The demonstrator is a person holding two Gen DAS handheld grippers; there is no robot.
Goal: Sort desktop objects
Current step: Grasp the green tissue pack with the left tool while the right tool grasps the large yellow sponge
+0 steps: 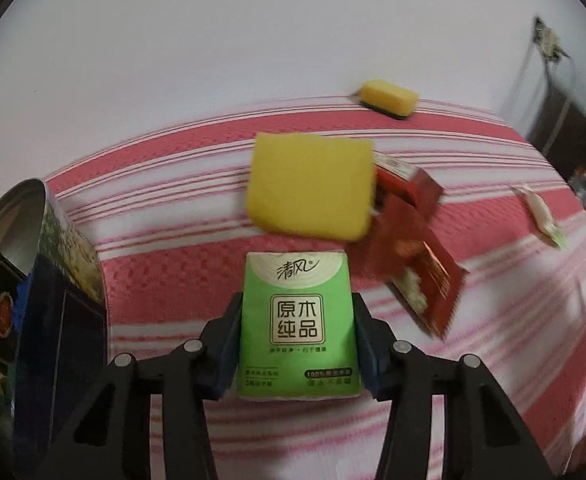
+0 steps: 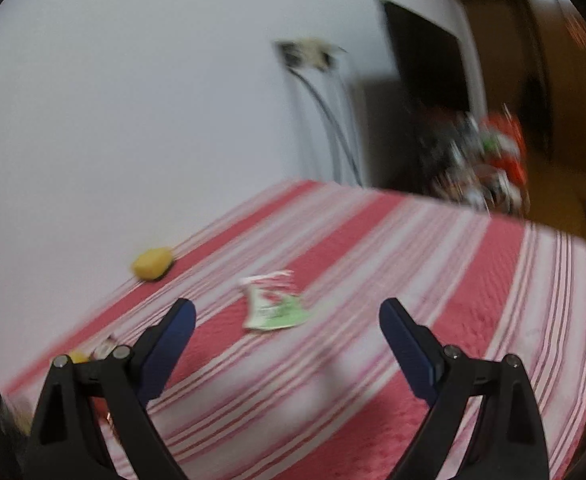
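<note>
At far left a patterned tin is seen, already holding a dark box, apparently the sorting container. Just beside it, a green tissue pack is clamped flat between the pads of the left gripper, presumably for transfer to the tin. Beyond, a yellow sponge and red packets are left unsorted on the striped cloth. The right gripper is held wide open and empty, aimed toward a white-green sachet.

A red-and-white striped tabletop carries 2 yellow sponges ahead of the left claw, red packets right of them, a tin leftward.
</note>
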